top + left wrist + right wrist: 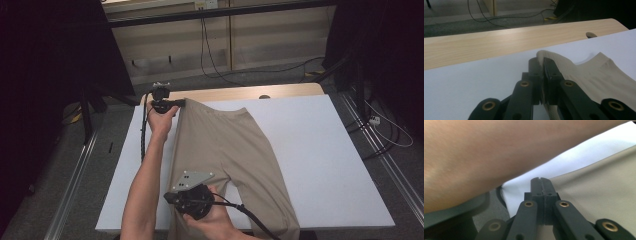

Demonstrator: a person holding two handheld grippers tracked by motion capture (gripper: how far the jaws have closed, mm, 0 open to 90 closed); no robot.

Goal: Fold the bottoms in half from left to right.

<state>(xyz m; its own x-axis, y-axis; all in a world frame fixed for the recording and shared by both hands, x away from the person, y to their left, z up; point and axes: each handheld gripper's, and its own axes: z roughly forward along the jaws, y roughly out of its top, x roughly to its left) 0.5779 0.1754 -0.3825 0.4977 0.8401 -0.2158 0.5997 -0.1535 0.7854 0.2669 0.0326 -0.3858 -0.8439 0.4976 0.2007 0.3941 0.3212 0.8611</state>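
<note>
Beige fabric trousers [227, 145] spread mid-frame on white table [320, 150] — waistband corner pinched by left gripper [175, 103], upper left; right gripper [540, 181], jaws together, at lower trouser edge.

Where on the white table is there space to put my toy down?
The right part of the white table top, beside the beige trousers, is bare. A narrower strip lies left of the forearm. The middle is crowded with trousers, the left gripper and right gripper.

surface: white table top [320, 165] | lying on it: beige trousers [230, 145], spread flat
</note>
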